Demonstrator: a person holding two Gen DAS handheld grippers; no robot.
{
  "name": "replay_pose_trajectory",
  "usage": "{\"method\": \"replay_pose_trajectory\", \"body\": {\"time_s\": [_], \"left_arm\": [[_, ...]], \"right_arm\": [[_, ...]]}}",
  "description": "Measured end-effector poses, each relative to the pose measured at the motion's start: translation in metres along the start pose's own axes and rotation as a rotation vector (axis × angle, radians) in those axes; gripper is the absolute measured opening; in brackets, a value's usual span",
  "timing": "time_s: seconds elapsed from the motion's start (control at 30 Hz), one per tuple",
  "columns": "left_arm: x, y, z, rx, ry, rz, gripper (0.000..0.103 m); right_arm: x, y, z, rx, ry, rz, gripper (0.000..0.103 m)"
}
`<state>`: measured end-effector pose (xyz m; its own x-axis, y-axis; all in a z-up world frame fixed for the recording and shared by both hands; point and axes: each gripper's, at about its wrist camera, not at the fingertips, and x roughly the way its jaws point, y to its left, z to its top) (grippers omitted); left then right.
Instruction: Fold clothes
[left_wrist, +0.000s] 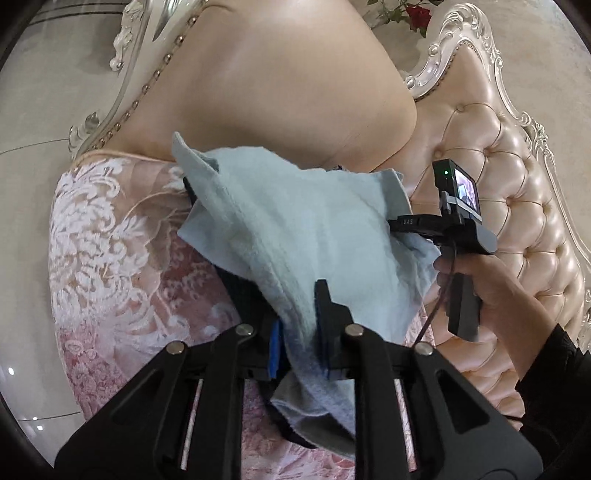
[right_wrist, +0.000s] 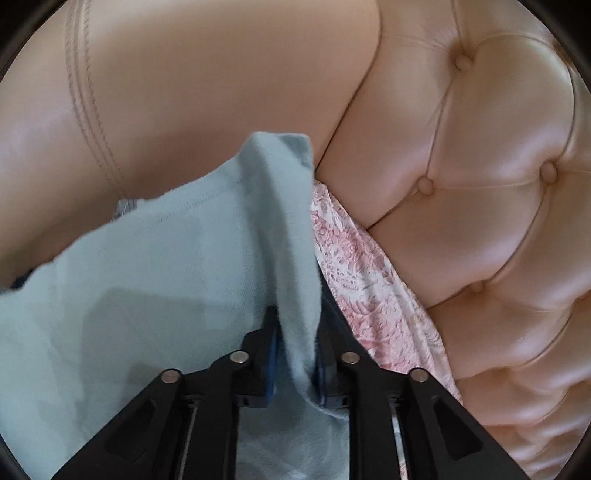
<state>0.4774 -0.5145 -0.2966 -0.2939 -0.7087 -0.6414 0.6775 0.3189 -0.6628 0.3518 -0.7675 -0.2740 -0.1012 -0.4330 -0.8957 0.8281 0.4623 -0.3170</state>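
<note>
— Left wrist camera looks down along its fingers, close over the pale blue garment (left_wrist: 295, 240) and sofa seat (left_wrist: 110, 240).
— Right wrist camera faces the tufted backrest (right_wrist: 480, 166), closer; both share that garment.

Dark garment (left_wrist: 236, 295) mostly hidden beneath the pale blue cloth (left_wrist: 295, 229).

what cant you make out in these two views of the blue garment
- Left wrist view: the light blue garment covers the right gripper's fingers.
- Left wrist view: a dark item under the garment is mostly hidden.
- Right wrist view: the frame's left edge cuts the garment; the left gripper is unseen.
</note>
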Motion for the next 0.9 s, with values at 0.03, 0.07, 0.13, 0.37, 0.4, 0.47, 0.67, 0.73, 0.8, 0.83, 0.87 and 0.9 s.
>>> {"method": "replay_pose_trajectory", "body": {"time_s": [0.03,0.07,0.13,0.37,0.4,0.47,0.67,0.73,0.8,0.83,0.87,0.9], "left_arm": [[0.0,0.0,0.001,0.0,0.001,0.006,0.028],[-0.001,0.0,0.001,-0.006,0.007,0.01,0.03],[-0.006,0.003,0.003,-0.029,0.032,-0.004,0.038],[-0.045,0.017,0.005,0.009,0.024,0.109,0.091],[-0.052,0.021,0.006,0.034,0.031,0.128,0.091],[-0.068,0.03,0.008,0.088,0.053,0.169,0.092],[-0.142,0.029,-0.01,0.326,0.04,0.199,0.102],[-0.177,0.005,-0.025,0.46,0.0,0.186,0.102],[-0.217,-0.028,-0.04,0.61,-0.085,0.165,0.102],[-0.237,-0.042,-0.047,0.666,-0.146,0.145,0.102],[-0.258,-0.056,-0.054,0.722,-0.208,0.124,0.102],[-0.275,-0.067,-0.06,0.758,-0.248,0.095,0.102]], "right_arm": [[-0.001,0.001,-0.001,-0.015,-0.007,-0.011,0.035],[-0.004,-0.002,-0.003,-0.006,-0.011,-0.049,0.057],[-0.01,-0.019,-0.005,0.031,-0.04,-0.109,0.081],[-0.086,-0.104,-0.069,0.344,-0.214,-0.274,0.083],[-0.099,-0.115,-0.086,0.394,-0.234,-0.272,0.083],[-0.126,-0.136,-0.119,0.495,-0.274,-0.266,0.083],[-0.213,-0.109,-0.303,0.767,-0.368,-0.055,0.083],[-0.236,-0.074,-0.372,0.825,-0.349,-0.033,0.083],[-0.261,-0.034,-0.438,0.861,-0.328,-0.002,0.083],[-0.275,-0.016,-0.465,0.869,-0.322,0.004,0.083],[-0.288,-0.001,-0.486,0.868,-0.318,-0.004,0.083],[-0.301,0.013,-0.508,0.865,-0.315,-0.013,0.083]]}}
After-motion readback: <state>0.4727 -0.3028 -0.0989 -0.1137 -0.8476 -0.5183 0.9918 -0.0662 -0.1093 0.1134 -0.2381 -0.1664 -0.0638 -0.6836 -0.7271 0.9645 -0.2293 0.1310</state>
